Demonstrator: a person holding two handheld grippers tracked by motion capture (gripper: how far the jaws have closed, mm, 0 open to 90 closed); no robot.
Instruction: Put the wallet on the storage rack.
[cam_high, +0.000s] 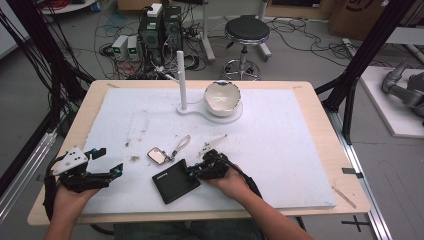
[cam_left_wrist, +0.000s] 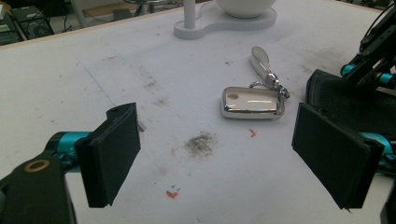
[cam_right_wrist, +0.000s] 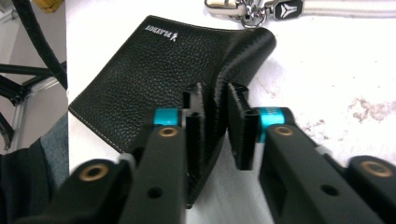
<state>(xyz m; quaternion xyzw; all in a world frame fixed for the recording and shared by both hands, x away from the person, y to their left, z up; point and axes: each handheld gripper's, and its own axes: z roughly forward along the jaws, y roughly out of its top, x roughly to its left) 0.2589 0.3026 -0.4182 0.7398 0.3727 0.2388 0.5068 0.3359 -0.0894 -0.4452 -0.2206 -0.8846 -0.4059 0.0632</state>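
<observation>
Down in the lower middle of the high view, the right gripper (cam_high: 194, 172) has its two black jaws pinched on the edge of a black pebbled-leather wallet (cam_high: 175, 181), which lies flat on the white foam mat (cam_high: 280, 145) covering the pale wooden table (cam_high: 320, 107). In the right gripper view the wallet (cam_right_wrist: 154, 70) fills the upper left and centre of the frame, its folded spine running toward the upper right, and the right gripper (cam_right_wrist: 215, 126) has the near edge of the leather squeezed between its pads, with only a narrow gap left between the jaws.

At the lower left of the high view the left gripper (cam_high: 109, 161) rests on the mat with its jaws spread wide and nothing between them; the left gripper view shows the same, the left gripper (cam_left_wrist: 219, 154) framing bare, smudged mat.

Just above and left of the wallet in the high view lies a shiny silver-and-white car key fob (cam_high: 157, 155) with a loop strap; it is close to the wallet, but whether they touch I cannot tell. Toward the upper middle stands a white stand with an upright post (cam_high: 181, 80), holding a white bowl (cam_high: 222, 97).
</observation>
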